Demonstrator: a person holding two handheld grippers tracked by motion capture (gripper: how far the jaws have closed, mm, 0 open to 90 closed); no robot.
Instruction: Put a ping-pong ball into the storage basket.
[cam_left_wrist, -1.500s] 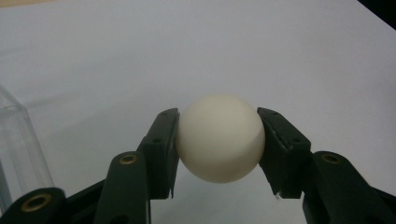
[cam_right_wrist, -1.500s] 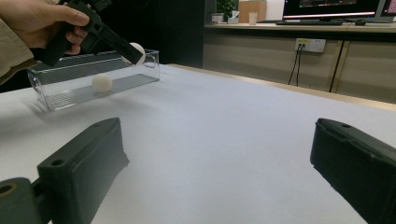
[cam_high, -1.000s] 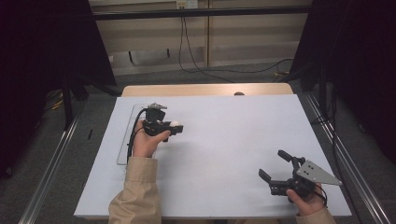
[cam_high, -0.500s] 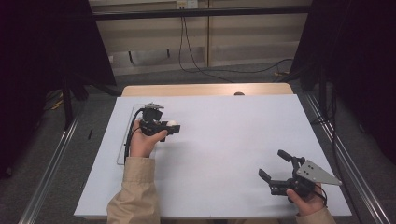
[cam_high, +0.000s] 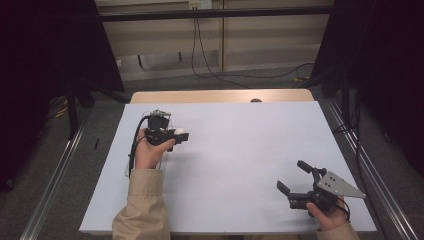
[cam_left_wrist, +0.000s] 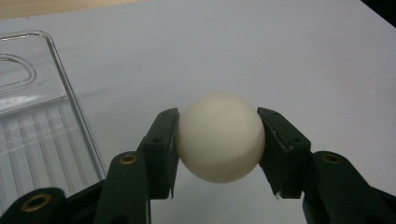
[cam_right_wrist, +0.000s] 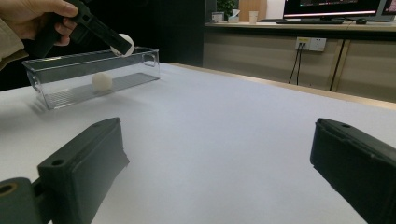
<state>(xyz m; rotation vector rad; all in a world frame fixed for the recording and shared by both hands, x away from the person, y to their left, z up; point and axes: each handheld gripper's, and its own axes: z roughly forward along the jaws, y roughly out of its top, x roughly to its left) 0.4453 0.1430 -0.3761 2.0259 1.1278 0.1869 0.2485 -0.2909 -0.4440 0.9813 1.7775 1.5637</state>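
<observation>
My left gripper (cam_high: 178, 135) is shut on a white ball (cam_left_wrist: 219, 137), whose sides the two black pads press. It hangs above the white table just right of a clear plastic tray (cam_left_wrist: 32, 116). In the right gripper view the held ball (cam_right_wrist: 126, 44) hovers over the tray's far end, and a second white ball (cam_right_wrist: 102, 80) lies inside the tray (cam_right_wrist: 70, 65). My right gripper (cam_high: 291, 175) rests near the table's front right, jaws wide open with nothing between them (cam_right_wrist: 219, 154).
A white sheet (cam_high: 240, 150) covers the table, with a strip of wood (cam_high: 220, 96) at its far edge. Metal rails (cam_high: 55, 175) run along both sides. Cables (cam_high: 210, 65) lie on the floor beyond.
My left gripper has shifted slightly left toward the tray with the ball still in it. The right gripper has stayed put.
</observation>
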